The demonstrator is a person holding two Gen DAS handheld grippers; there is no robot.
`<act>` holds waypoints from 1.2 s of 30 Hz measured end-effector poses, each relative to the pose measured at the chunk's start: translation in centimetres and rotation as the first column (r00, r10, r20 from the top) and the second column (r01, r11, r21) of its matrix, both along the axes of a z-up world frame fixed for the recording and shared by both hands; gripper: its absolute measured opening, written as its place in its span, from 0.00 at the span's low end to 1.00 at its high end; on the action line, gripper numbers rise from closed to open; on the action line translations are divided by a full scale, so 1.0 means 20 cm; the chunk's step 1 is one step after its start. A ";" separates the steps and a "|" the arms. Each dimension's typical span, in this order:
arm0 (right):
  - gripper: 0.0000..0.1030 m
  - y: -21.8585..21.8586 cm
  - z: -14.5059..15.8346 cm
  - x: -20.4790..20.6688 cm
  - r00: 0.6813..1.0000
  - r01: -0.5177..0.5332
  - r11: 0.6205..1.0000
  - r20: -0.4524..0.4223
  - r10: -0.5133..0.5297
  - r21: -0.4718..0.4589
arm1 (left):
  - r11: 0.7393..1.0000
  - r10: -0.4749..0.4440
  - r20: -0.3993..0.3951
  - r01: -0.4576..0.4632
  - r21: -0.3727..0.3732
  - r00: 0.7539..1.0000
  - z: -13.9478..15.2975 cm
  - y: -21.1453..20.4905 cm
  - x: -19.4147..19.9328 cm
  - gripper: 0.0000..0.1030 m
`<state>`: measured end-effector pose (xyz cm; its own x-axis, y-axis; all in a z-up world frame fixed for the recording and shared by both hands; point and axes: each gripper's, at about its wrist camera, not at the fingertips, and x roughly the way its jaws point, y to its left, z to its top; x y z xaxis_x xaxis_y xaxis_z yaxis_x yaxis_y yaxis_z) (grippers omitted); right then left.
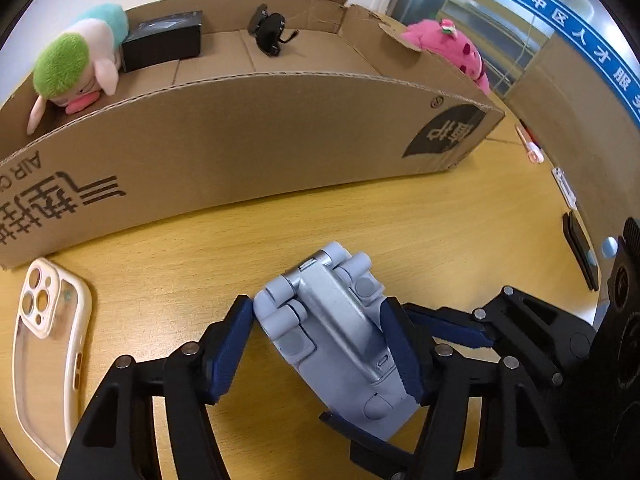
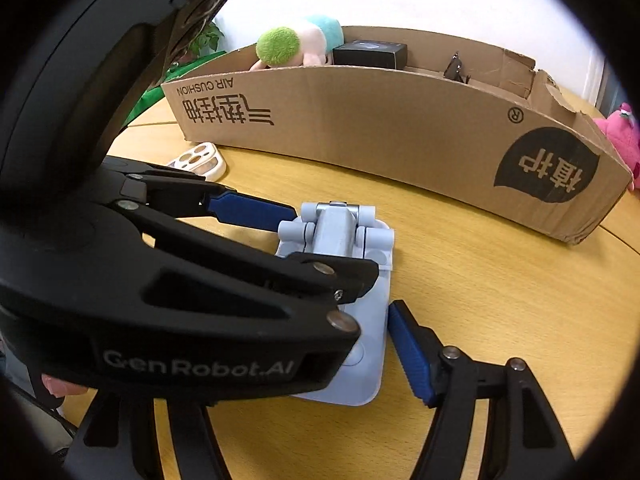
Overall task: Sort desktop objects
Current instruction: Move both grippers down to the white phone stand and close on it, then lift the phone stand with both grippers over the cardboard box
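A folded grey phone stand lies on the wooden table, in front of a long cardboard box. My left gripper has its blue pads against both sides of the stand. My right gripper comes in from the right; one blue finger touches the stand's near right edge, and the other finger is hidden under the left gripper's arm. The box holds a green-haired plush, a black box and a small black device.
A cream phone case lies at the left, also in the right wrist view. A pink plush sits beyond the box's right end. A pen, a small white item and a black item lie at the right.
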<state>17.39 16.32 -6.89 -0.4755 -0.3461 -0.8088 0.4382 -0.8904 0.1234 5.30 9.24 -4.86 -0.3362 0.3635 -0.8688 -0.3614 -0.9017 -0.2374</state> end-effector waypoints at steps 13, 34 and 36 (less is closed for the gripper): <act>0.65 -0.02 0.02 0.01 1.000 0.014 0.999 -0.013 -0.014 -0.032 | 0.999 0.039 -0.016 -0.039 0.009 0.999 0.02 -0.06 0.03 0.61; 0.65 -0.22 0.52 -0.21 0.976 -0.059 0.989 -0.215 0.029 -0.134 | 0.988 0.150 -0.313 -0.153 0.014 0.938 0.64 -0.37 -0.12 0.54; 0.65 -0.27 0.55 -0.28 0.976 -0.063 0.987 -0.216 0.030 -0.149 | 0.987 0.157 -0.320 -0.161 0.013 0.934 0.67 -0.42 -0.18 0.54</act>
<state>11.84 10.96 4.11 -0.6110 -0.4845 -0.6260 0.5099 -0.8458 0.1569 1.61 0.86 8.49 -0.6488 0.2715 -0.7109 -0.2675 -0.9559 -0.1210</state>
